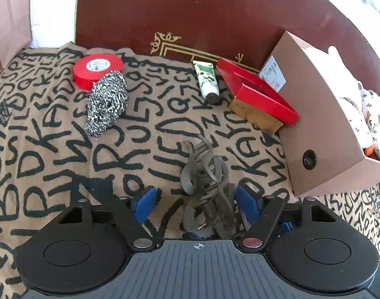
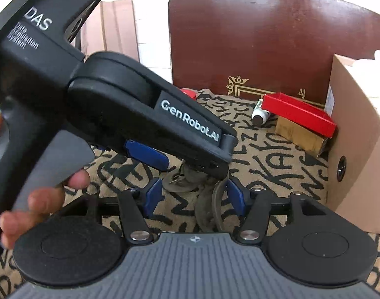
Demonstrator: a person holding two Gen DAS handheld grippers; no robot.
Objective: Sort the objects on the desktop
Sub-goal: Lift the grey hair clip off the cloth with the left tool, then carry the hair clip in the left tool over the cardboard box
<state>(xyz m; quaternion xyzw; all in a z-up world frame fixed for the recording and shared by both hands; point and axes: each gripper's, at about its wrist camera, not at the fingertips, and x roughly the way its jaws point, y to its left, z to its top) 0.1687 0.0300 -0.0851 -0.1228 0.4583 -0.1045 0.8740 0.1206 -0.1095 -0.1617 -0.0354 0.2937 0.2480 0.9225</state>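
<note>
A grey metal clip-and-spring tool point(image 1: 205, 182) lies on the lettered cloth point(image 1: 53, 134) between the blue pads of my left gripper point(image 1: 196, 200), which is open around it. The tool also shows in the right wrist view point(image 2: 202, 194), between the pads of my open right gripper point(image 2: 193, 194). The left gripper's black body point(image 2: 130, 109) crosses that view just above the tool. A red tape roll point(image 1: 97, 71), a steel wool scourer point(image 1: 106, 103) and a white tube with a black cap point(image 1: 207, 81) lie further back.
A red-lidded box point(image 1: 257, 94) on a gold box point(image 1: 254, 115) leans by a brown cardboard box point(image 1: 319, 124) at the right, which holds white and patterned items. A dark red board point(image 1: 202, 12) stands behind the cloth.
</note>
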